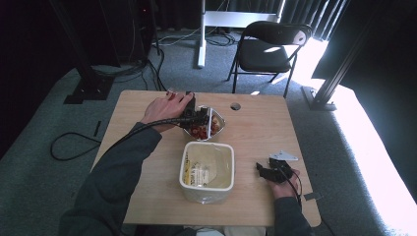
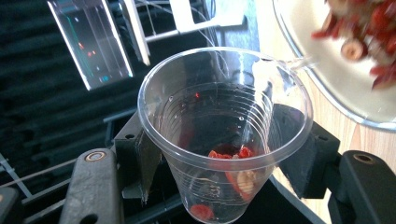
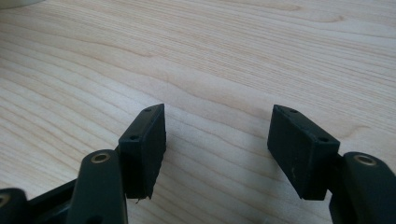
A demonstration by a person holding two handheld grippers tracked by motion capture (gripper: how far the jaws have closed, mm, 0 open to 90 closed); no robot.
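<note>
A clear plastic cup [image 2: 219, 135] lies tilted between the pads of my left gripper [image 2: 217, 154], which is shut on it. A few red and pale food pieces [image 2: 236, 170] cling near the cup's bottom. Its rim points toward a shallow clear bowl [image 2: 327, 88] holding red and pale pieces. In the high view my left gripper [image 1: 193, 117] hangs over that bowl [image 1: 220, 129] at the table's far middle. My right gripper [image 1: 263, 170] rests on the table's right side, and its jaws [image 3: 224, 149] stand open over bare wood.
A white rectangular tub [image 1: 231, 164] with pale contents stands in the table's near middle, between the two hands. A small round hole [image 1: 235, 106] is in the tabletop [image 1: 255, 132] beyond the bowl. A black folding chair [image 1: 268, 49] stands on the carpet behind the table.
</note>
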